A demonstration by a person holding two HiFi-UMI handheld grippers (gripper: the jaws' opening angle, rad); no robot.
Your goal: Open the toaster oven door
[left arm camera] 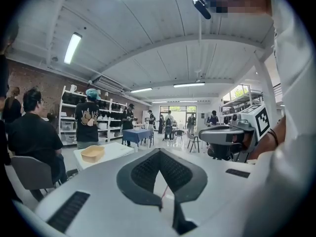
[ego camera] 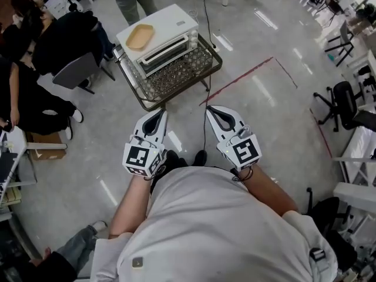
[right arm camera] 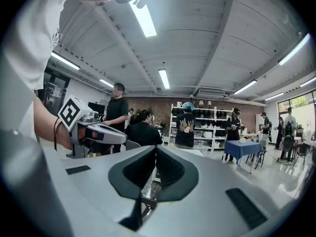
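Still the approach stage: oven (ego camera: 161, 40) sits on a cart (ego camera: 182, 89) well ahead, door closed. Left gripper (ego camera: 158, 114) and right gripper (ego camera: 211, 110) are both pressed together, empty (held by the body). Next I'd guess: step in, spread one, catch the door

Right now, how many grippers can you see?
2. The left gripper and the right gripper, both shut and empty, are held side by side, short of the toaster oven. None seems hidden.
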